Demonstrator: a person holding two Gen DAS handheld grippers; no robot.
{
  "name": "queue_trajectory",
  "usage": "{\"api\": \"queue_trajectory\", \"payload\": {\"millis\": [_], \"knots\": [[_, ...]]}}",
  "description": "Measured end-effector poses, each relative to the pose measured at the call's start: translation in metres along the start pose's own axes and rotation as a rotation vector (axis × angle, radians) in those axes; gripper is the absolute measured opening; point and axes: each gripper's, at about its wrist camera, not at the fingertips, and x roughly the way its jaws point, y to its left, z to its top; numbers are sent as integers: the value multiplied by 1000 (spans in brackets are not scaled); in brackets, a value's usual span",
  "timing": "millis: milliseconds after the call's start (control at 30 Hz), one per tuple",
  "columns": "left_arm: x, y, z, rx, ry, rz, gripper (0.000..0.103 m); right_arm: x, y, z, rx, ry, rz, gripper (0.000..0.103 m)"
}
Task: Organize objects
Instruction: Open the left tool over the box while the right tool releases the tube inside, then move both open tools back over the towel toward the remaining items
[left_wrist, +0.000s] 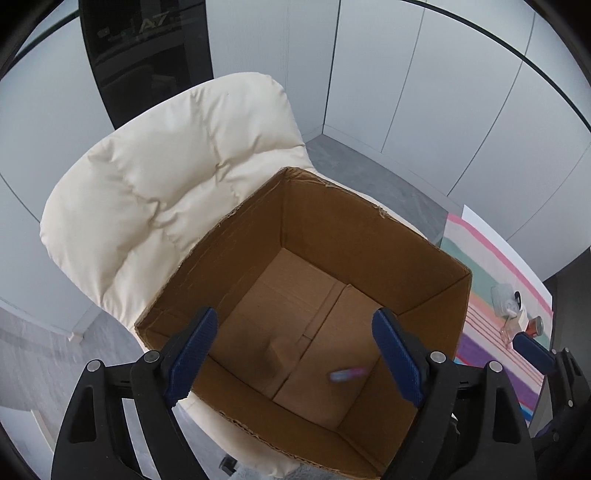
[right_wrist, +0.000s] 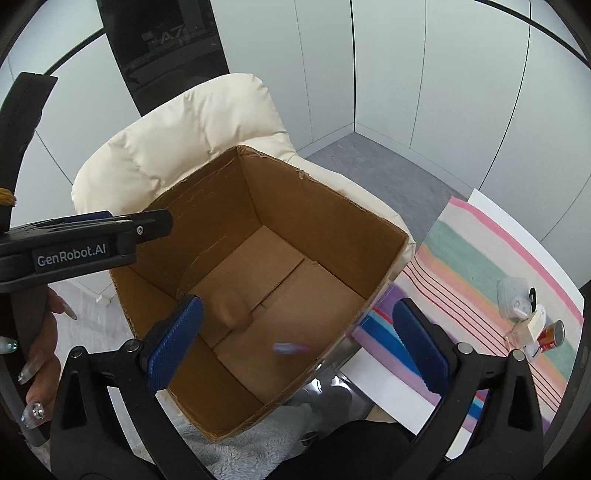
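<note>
Blue-padded fingers of my left gripper (left_wrist: 293, 354) stand wide and empty over the open cardboard box (left_wrist: 369, 236), with nothing pressed between the pads; my right gripper (right_wrist: 297, 343) is spread just as wide and equally empty, one finger over the box interior and the other outside its near wall, above the striped cloth (right_wrist: 480, 243). Inside the box, a small pink-and-blue item (left_wrist: 347, 373) shows only as a blur near the bottom flaps, so I cannot tell whether it is falling or already lying there. A second, brownish blurred shape (left_wrist: 275, 352) lies near the flap seam; what it is I cannot say. The box sits on a cream padded chair (left_wrist: 155, 184), tipped slightly toward its back. Well apart on the cloth-covered surface, a cluster of small items (right_wrist: 528, 317) waits: a white case, a brown jar and a clear bottle among them. To finish this drop cleanly, I judge both grippers should stay spread and lift straight up, clear of the rim, since a snagged wall could shift the box on the soft cushion. The cluster looks like the next pickup.
</note>
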Motion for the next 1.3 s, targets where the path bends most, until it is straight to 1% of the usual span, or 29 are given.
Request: {"api": "queue_trajectory", "payload": {"millis": [133,433,567,667,800,867,1067,1200,1300], "knots": [[-2,-5,0,21,-8,1,87,0,0,0,-1,1,1,103],[-3,-10,-2,30,-10,-6,87,0,-3,-5,2,5,-18,103],[-3,-21,-8,43,-7,-36,87,-5,-11,-9,18,2,-37,103],[-6,-35,-13,85,-15,-52,87,-9,-17,-13,27,-4,-59,103],[-12,-56,-22,137,-38,-73,87,-22,-34,-25,38,-16,-97,103],[-15,-72,-29,184,-40,-91,87,-29,-46,-32,53,-24,-119,103],[-24,-120,-54,321,-43,-126,87,-54,-97,-63,173,-30,-172,103],[-31,-146,-71,375,-57,-136,87,-76,-127,-87,238,-47,-211,103],[-34,-159,-81,392,-59,-149,87,-88,-144,-103,280,-56,-225,103]]}}
